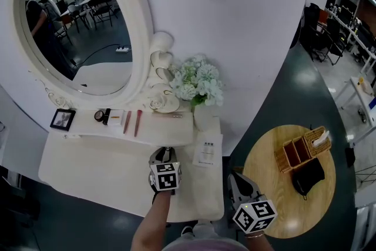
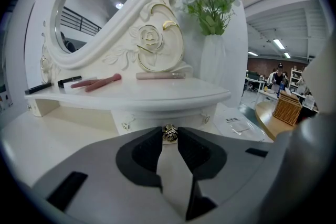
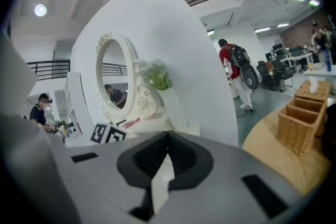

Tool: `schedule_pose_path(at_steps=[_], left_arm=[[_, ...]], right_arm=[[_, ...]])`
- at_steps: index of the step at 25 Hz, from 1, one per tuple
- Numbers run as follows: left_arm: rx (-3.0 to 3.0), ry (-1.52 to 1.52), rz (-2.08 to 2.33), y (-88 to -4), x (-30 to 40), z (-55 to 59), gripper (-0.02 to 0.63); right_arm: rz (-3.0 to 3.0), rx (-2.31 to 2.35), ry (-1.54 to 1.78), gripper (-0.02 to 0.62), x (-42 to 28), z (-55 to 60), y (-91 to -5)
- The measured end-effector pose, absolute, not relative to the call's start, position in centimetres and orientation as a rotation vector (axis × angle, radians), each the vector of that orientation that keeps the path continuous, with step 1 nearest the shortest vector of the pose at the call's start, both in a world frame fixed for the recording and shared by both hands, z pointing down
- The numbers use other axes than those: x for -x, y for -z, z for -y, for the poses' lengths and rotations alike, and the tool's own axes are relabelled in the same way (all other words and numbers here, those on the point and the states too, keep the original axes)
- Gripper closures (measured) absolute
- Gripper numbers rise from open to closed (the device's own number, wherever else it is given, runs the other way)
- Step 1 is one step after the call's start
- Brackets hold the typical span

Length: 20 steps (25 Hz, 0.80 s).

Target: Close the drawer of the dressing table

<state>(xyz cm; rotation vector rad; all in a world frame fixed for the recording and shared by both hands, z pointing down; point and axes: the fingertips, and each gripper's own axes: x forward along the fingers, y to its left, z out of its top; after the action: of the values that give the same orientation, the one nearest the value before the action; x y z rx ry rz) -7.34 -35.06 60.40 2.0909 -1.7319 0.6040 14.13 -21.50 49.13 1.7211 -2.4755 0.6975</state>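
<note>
The white dressing table (image 1: 88,167) carries a raised shelf (image 2: 157,94), and a small drawer front (image 2: 149,118) sits under it. Its little metal knob (image 2: 169,132) is pinched between the dark pads of my left gripper (image 2: 169,137), which is shut on it. From the head view, the left gripper (image 1: 163,153) points at the shelf's front edge. I cannot tell whether the drawer front is flush. My right gripper (image 1: 236,178) hangs off the table's right end, and its fingertips meet with nothing between them (image 3: 168,134).
An oval mirror (image 1: 76,14) stands behind the shelf, with brushes (image 1: 136,122), a small photo frame (image 1: 62,119) and a vase of flowers (image 1: 200,85). A paper card (image 1: 207,153) lies on the tabletop. To the right stands a round wooden table (image 1: 264,161) with a wicker organiser (image 1: 302,149) and black pouch (image 1: 308,176).
</note>
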Motion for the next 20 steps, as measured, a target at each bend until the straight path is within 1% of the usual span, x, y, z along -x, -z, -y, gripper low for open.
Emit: schedule_pose_path(at_steps=[7, 9, 12, 20], left_arm=[[-2.098, -0.605, 1.743, -60.3, 7.3, 35.0, 0.512], [-2.094, -0.597, 1.742, -60.1, 7.4, 34.6, 0.494], [-2.092, -0.560, 1.730, -59.5, 7.5, 33.7, 0.494], [-2.156, -0.443, 1.702, -56.5, 7.4, 31.7, 0.527]], right_arm=[[2.485, -1.714, -0.689, 0.592, -13.9, 21.3, -48.9], [2.492, -1.705, -0.685, 0.592, -13.6, 21.2, -48.7], [2.504, -1.695, -0.676, 0.592, -13.2, 21.0, -48.4], [2.530, -1.669, -0.652, 0.592, -12.0, 20.6, -47.7]])
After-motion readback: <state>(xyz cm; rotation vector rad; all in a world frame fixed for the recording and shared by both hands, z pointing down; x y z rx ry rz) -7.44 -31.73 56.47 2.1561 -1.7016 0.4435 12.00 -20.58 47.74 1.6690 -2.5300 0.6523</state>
